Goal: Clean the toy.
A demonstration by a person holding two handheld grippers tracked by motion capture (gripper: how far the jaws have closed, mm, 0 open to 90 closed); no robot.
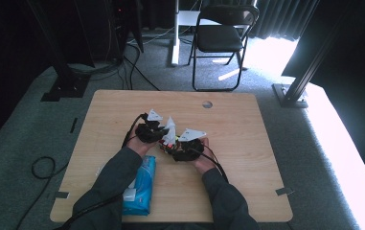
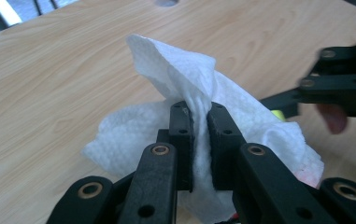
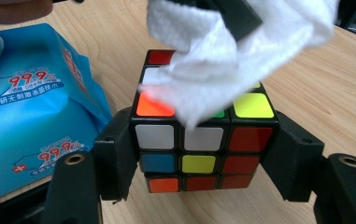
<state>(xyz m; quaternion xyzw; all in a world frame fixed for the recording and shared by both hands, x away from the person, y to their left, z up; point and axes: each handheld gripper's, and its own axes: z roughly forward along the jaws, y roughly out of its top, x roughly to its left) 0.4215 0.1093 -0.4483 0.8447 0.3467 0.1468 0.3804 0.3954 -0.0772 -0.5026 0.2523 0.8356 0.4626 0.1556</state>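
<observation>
A Rubik's cube [image 3: 199, 140] with mixed colours stands on the wooden table, and my right gripper [image 3: 206, 156] is shut on its two sides. A crumpled white wet wipe [image 2: 175, 88] is pinched between the jaws of my left gripper [image 2: 199, 135], which is shut on it. The wipe [image 3: 231, 51] lies over the top face of the cube. In the high view both grippers meet at the table's middle, the left gripper [image 1: 157, 132] to the left of the right gripper [image 1: 182, 149], with the wipe [image 1: 170, 128] between them.
A blue pack of wet wipes [image 1: 142, 186] lies near the front left edge of the table [image 1: 247, 143], close beside the cube [image 3: 31, 116]. A cable hole [image 1: 207, 104] sits at the table's far side. A black folding chair [image 1: 221, 38] stands beyond.
</observation>
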